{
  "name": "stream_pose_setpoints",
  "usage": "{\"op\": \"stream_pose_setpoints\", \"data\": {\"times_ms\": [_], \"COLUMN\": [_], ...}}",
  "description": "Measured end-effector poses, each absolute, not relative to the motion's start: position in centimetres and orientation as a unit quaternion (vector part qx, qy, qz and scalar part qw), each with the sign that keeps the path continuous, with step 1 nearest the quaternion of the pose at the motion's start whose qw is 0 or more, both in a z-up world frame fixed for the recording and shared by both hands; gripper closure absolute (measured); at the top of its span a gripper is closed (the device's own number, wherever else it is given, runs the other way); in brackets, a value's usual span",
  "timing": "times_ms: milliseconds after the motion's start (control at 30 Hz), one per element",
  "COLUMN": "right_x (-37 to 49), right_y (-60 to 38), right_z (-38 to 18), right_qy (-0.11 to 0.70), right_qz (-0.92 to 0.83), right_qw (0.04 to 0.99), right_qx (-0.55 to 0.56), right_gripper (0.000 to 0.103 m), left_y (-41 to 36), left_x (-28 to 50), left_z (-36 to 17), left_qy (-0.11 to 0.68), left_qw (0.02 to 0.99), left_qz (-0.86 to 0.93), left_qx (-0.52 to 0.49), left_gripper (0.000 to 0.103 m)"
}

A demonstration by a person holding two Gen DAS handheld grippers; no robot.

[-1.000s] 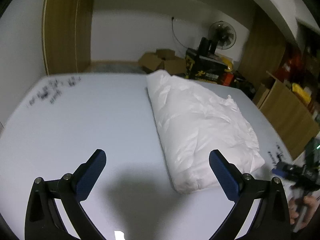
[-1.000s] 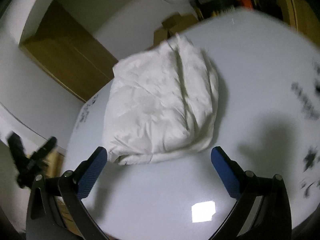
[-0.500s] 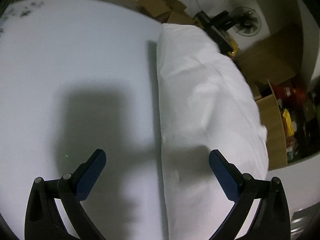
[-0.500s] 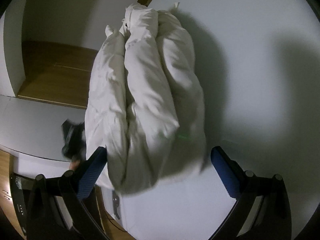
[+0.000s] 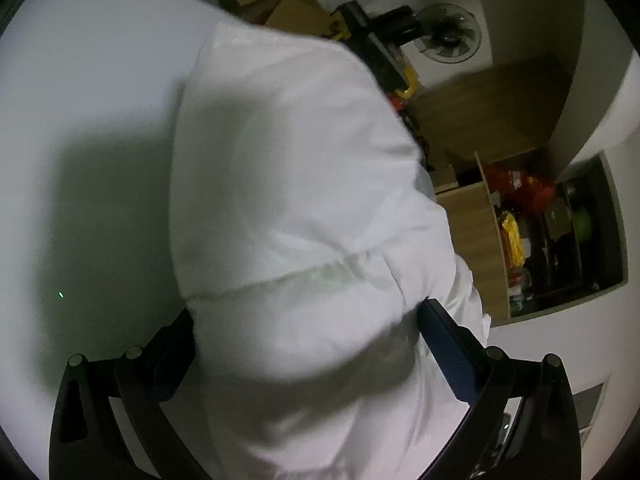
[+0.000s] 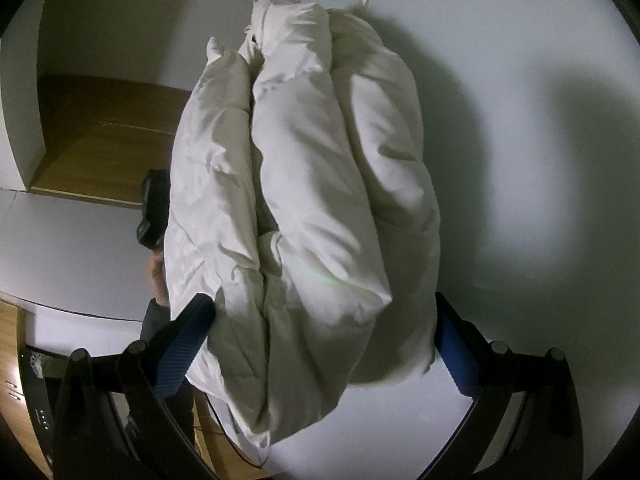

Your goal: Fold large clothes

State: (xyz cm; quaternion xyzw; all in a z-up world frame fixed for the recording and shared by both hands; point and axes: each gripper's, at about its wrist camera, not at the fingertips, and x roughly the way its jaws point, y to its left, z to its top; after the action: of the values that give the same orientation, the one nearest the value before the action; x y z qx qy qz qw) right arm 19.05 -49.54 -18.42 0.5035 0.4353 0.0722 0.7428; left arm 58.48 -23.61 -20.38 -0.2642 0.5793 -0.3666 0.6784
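Note:
A white puffy garment (image 5: 304, 184), folded into a thick bundle, lies on the white table (image 5: 80, 140). My left gripper (image 5: 308, 332) is wide open with the bundle's near end between its blue-padded fingers (image 5: 444, 344). In the right wrist view the same bundle (image 6: 312, 200) shows several stacked folds and overhangs the table edge. My right gripper (image 6: 320, 332) is wide open, its fingers (image 6: 188, 336) straddling the bundle's other end.
Beyond the table, the left wrist view shows cardboard boxes (image 5: 280, 8), a standing fan (image 5: 448, 40) and wooden shelves with packets (image 5: 516, 216). In the right wrist view the other gripper and hand (image 6: 154, 216) show left of the bundle, before a wooden door (image 6: 108, 136).
Both grippers have moved down and in onto the bundle; its ends now sit between the open fingers, where they were short of them before. The bundle looks unmoved.

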Motion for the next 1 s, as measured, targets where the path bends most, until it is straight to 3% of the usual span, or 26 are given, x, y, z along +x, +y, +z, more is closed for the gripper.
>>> {"op": "stream_pose_setpoints", "data": {"times_ms": [133, 200, 333, 400, 467, 500, 600, 867, 1000], "right_x": [20.5, 21.2, 21.8, 21.1, 21.0, 21.0, 21.2, 20.4, 19.9], "right_y": [-48.5, -47.5, -46.4, -46.1, -45.3, -44.8, -43.3, -34.6, -30.6], "right_z": [-18.2, -18.1, -18.1, -17.5, -16.7, -16.1, -14.8, -10.9, -11.7], "right_qy": [0.443, 0.444, 0.437, 0.43, 0.427, 0.423, 0.42, 0.416, 0.429], "right_qz": [0.064, 0.06, 0.057, 0.059, 0.06, 0.06, 0.086, 0.169, 0.189], "right_qw": [0.755, 0.76, 0.771, 0.779, 0.786, 0.788, 0.785, 0.789, 0.784], "right_qx": [0.479, 0.47, 0.459, 0.453, 0.444, 0.443, 0.447, 0.419, 0.408], "right_gripper": [0.0, 0.003, 0.031, 0.046, 0.056, 0.062, 0.068, 0.069, 0.069], "left_y": [-24.3, -25.2, -25.7, -25.7, -25.5, -25.3, -23.2, -13.5, -8.7], "left_x": [58.7, 58.0, 57.2, 56.4, 55.6, 55.2, 54.0, 49.1, 45.1], "left_z": [-20.6, -20.1, -19.0, -17.9, -16.6, -16.0, -14.3, -8.2, -8.9], "left_qy": [0.58, 0.579, 0.571, 0.561, 0.551, 0.547, 0.542, 0.514, 0.514], "left_qw": [0.675, 0.696, 0.712, 0.725, 0.742, 0.75, 0.762, 0.792, 0.796], "left_qz": [-0.359, -0.349, -0.349, -0.349, -0.344, -0.337, -0.32, -0.295, -0.29], "left_qx": [-0.28, -0.241, -0.214, -0.194, -0.164, -0.156, -0.154, -0.147, -0.136], "left_gripper": [0.001, 0.013, 0.037, 0.058, 0.067, 0.069, 0.071, 0.071, 0.071]}}
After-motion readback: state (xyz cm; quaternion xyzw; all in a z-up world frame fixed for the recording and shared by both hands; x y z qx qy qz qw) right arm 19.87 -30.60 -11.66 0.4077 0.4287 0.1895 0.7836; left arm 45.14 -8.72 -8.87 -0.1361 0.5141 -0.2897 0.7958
